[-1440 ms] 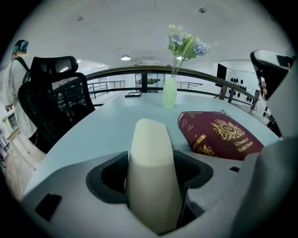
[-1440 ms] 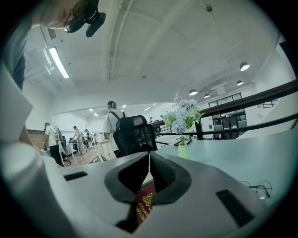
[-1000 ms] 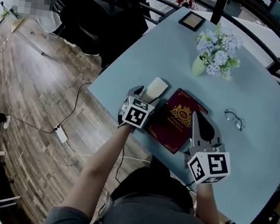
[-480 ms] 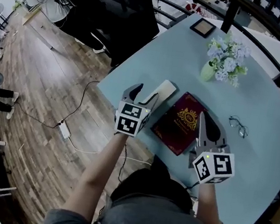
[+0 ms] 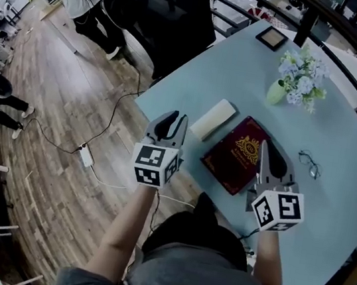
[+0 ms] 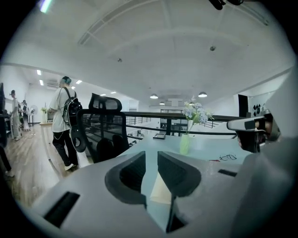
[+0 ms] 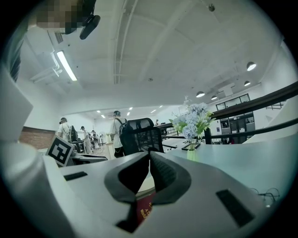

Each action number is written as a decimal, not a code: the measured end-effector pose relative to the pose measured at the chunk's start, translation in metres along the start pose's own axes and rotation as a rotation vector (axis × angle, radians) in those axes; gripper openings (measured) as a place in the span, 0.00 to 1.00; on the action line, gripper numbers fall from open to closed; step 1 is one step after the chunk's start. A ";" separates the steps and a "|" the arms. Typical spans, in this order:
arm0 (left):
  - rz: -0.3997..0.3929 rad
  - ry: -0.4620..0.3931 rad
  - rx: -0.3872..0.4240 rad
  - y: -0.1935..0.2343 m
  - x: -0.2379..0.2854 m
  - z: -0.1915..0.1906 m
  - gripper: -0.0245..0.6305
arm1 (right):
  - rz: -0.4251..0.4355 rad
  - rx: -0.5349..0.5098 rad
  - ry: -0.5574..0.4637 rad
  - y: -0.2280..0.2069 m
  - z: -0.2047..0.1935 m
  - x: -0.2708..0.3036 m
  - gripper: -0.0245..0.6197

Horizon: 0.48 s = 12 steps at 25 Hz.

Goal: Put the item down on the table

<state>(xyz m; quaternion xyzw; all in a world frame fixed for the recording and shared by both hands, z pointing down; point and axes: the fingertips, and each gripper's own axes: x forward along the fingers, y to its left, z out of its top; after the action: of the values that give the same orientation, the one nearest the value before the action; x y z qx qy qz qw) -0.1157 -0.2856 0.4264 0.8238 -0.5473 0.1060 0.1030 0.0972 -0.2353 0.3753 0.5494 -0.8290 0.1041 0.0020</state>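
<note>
The cream case (image 5: pixel 214 118) lies flat on the pale blue table (image 5: pixel 328 216), near its left corner and just beside the red book (image 5: pixel 238 155), its long side roughly in line with the book's. Nothing holds it. By the look of it the put-down is done.

The left gripper (image 5: pixel 172 121) hangs near the table's edge, short of the case and apart from it. Its jaws have just been closing and now stand with a narrow gap between them. Nothing sits in that gap – the left gripper view shows only bare tabletop and the case lying beyond the pads. I judge it clear of the case so as not to nudge it.

The right gripper (image 5: pixel 267 152) hovers over the book's near right corner with its jaws together on nothing; the book's cover shows below them in its own view. It seems merely parked.

Further out on the table are a pair of glasses (image 5: pixel 310 165), a small vase of flowers (image 5: pixel 299 77) and a picture frame (image 5: pixel 272 37), all well apart from the case.
</note>
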 end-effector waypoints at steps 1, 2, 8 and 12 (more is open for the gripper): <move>0.010 -0.010 -0.008 0.003 -0.006 0.001 0.16 | 0.005 -0.002 0.001 0.002 0.000 0.000 0.04; 0.020 -0.018 -0.014 0.005 -0.011 0.002 0.14 | 0.010 -0.004 0.002 0.004 -0.001 0.000 0.04; 0.067 -0.052 -0.045 0.015 -0.040 0.006 0.08 | 0.044 -0.022 -0.004 0.015 0.003 0.002 0.04; 0.090 -0.071 -0.070 0.019 -0.054 0.007 0.06 | 0.051 -0.021 -0.006 0.017 0.003 0.001 0.04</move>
<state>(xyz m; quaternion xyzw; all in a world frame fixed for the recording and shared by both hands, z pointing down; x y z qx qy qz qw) -0.1536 -0.2478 0.4055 0.7975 -0.5905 0.0619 0.1074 0.0816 -0.2305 0.3700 0.5286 -0.8437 0.0938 0.0026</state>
